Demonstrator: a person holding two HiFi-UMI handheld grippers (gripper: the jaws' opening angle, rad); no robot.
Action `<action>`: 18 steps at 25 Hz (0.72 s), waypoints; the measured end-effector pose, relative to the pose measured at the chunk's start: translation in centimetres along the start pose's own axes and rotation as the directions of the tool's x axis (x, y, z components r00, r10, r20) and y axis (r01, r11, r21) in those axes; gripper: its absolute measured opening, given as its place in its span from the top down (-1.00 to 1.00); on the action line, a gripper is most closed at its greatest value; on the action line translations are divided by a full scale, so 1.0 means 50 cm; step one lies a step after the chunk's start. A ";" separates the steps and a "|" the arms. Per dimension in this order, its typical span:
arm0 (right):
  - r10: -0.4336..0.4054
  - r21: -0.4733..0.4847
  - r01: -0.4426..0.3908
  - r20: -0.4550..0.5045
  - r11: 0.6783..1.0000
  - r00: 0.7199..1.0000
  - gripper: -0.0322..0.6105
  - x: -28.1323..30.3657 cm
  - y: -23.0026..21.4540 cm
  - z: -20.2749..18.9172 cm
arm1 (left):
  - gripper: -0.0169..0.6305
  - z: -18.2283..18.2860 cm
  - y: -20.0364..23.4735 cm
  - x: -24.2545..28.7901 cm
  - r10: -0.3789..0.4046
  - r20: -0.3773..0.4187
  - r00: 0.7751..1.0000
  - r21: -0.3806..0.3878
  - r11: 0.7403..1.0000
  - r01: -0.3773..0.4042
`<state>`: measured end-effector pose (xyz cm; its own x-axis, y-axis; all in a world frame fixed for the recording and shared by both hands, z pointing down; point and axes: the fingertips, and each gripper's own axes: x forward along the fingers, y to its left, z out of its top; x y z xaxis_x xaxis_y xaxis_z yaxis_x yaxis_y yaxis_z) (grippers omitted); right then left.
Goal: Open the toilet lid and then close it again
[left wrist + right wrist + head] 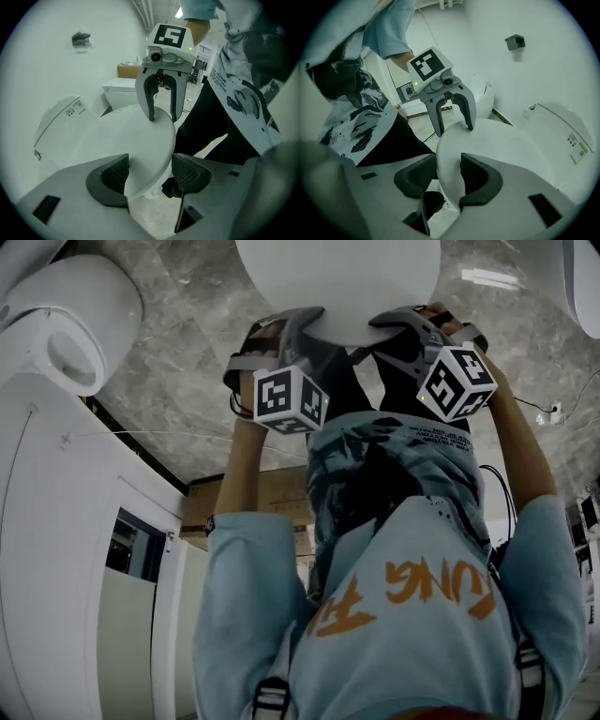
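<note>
**Head view.** A person in a pale blue shirt (pixel 394 615) with orange lettering reached both arms toward the white toilet lid (pixel 337 277) at the top of the frame. The left gripper (pixel 292 322) and the right gripper (pixel 401 324) met the lid's rounded near edge side by side, close together. Each gripper's marker cube faced the camera. Grey marbled floor (pixel 187 399) lay beneath, and another white fixture (pixel 66 324) stood at the upper left.

**Left gripper view.** The left gripper (pixel 151 176) had its jaws spread wide across the rim of the toilet lid (pixel 131 140). The rim ran between the two dark pads. The pad at frame left lay right at the lid's surface, while the other stood clear of the edge with a gap showing, so nothing was pinched. Across the lid, the right gripper (pixel 162 117) straddled the same rim. Behind it were a white labelled toilet body (pixel 61 117), a cardboard box (pixel 129 70) and a small dark wall fitting (pixel 82 38).

**Right gripper view.** The right gripper (pixel 447 178) had its jaws only partly spread, closely bracketing the rim of the toilet lid (pixel 511 140). One pad lay against the lid's top face. The other sat just beside the rim's outer side, with no visible squeeze. The left gripper (pixel 454 129) stood astride the rim farther along. The labelled toilet body (pixel 572 140) showed at right.
</note>
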<state>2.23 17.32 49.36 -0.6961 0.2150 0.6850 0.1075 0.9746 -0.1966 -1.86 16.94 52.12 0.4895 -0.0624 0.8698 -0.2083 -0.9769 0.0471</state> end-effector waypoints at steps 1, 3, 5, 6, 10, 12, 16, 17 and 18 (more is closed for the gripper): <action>0.004 0.025 -0.004 0.003 1.000 1.000 0.33 0.007 0.002 -0.007 | 0.03 -0.004 -0.005 0.007 -0.023 -0.002 1.000 -0.014 1.000 0.023; 0.015 0.076 -0.015 0.009 0.997 1.000 0.34 0.021 0.012 -0.019 | 0.02 -0.014 -0.019 0.019 -0.075 -0.036 0.996 -0.013 0.997 0.075; 0.021 0.112 -0.022 0.008 0.993 1.000 0.36 0.036 0.019 -0.032 | 0.02 -0.026 -0.030 0.034 -0.106 -0.084 0.991 0.021 0.994 0.108; 0.022 0.122 -0.023 0.005 0.992 1.000 0.36 0.044 0.019 -0.039 | 0.02 -0.032 -0.032 0.042 -0.111 -0.097 0.989 0.034 0.993 0.114; 0.006 0.193 -0.007 0.005 0.981 1.000 0.41 0.080 0.016 -0.071 | 0.03 -0.057 -0.045 0.076 -0.113 -0.102 0.988 0.035 0.993 0.117; -0.044 0.308 0.033 0.028 0.951 0.999 0.69 0.094 -0.002 -0.090 | 0.04 -0.067 -0.052 0.094 -0.121 -0.101 0.987 0.031 0.992 0.125; -0.112 0.507 0.065 0.063 0.860 0.992 0.86 0.124 -0.013 -0.125 | 0.09 -0.085 -0.069 0.121 -0.163 -0.066 0.984 -0.046 0.986 0.160; -0.125 0.518 0.080 0.054 0.851 0.991 0.86 0.134 -0.012 -0.133 | 0.12 -0.091 -0.068 0.129 -0.168 -0.053 0.984 -0.083 0.983 0.164; -0.139 0.518 0.101 0.036 0.849 0.990 0.86 0.145 -0.011 -0.141 | 0.17 -0.098 -0.060 0.138 -0.161 -0.040 0.986 -0.127 0.980 0.155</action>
<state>2.11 18.77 59.40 -0.7293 0.0747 0.6801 -0.3465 0.8168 -0.4613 -2.00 20.41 60.40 0.4828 0.1035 0.8696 -0.2363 -0.9408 0.2432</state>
